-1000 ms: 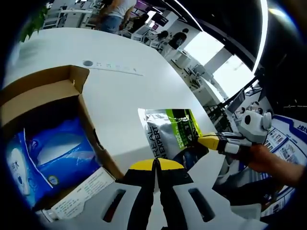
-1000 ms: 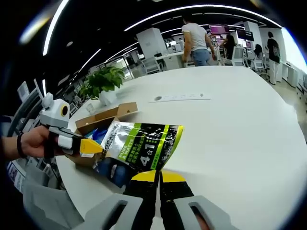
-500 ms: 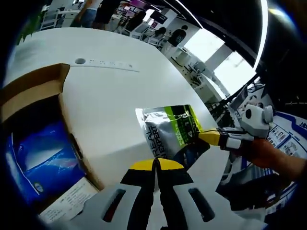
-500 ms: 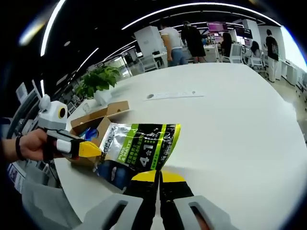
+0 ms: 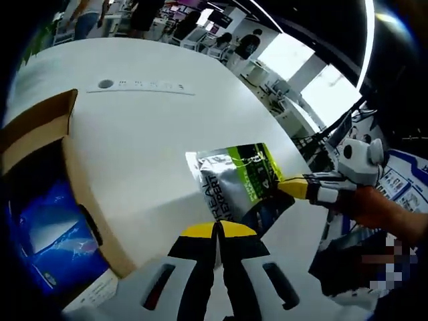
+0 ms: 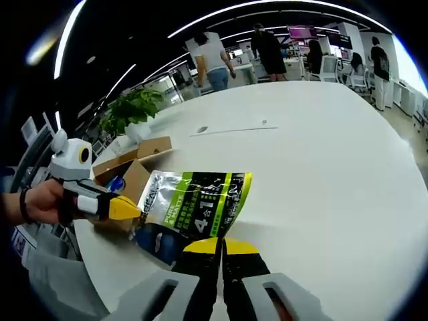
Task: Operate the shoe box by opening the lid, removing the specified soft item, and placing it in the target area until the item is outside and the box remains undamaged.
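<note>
Pouch [image 5: 234, 182] is now out of the box and hanging over the white tabletop [image 5: 147, 134], both grippers pinching its near bottom edge: left gripper [image 5: 215, 231] with its jaws clenched on the dark bottom corner, right gripper [image 6: 217, 246] likewise clamped on the same edge, pouch [image 6: 194, 204] fanning up and away from it. Over the last second the cardboard box [image 5: 50, 174] is sliding toward the left edge of the left gripper view and shrinking behind the pouch in the right gripper view [image 6: 137, 164], so the hands are carrying the pouch sideways, away from the box, rather than the box moving. Box flaps are standing open, blue packet [image 5: 43, 234] sitting inside, no visible tear or crush on the walls I can see. I'm reading this as removal done and transport underway; the set-down is what's left. Can't tell where the target area is, no marking showing on the tabletop apart from a thin white strip [image 5: 137, 87] far across it.
</note>
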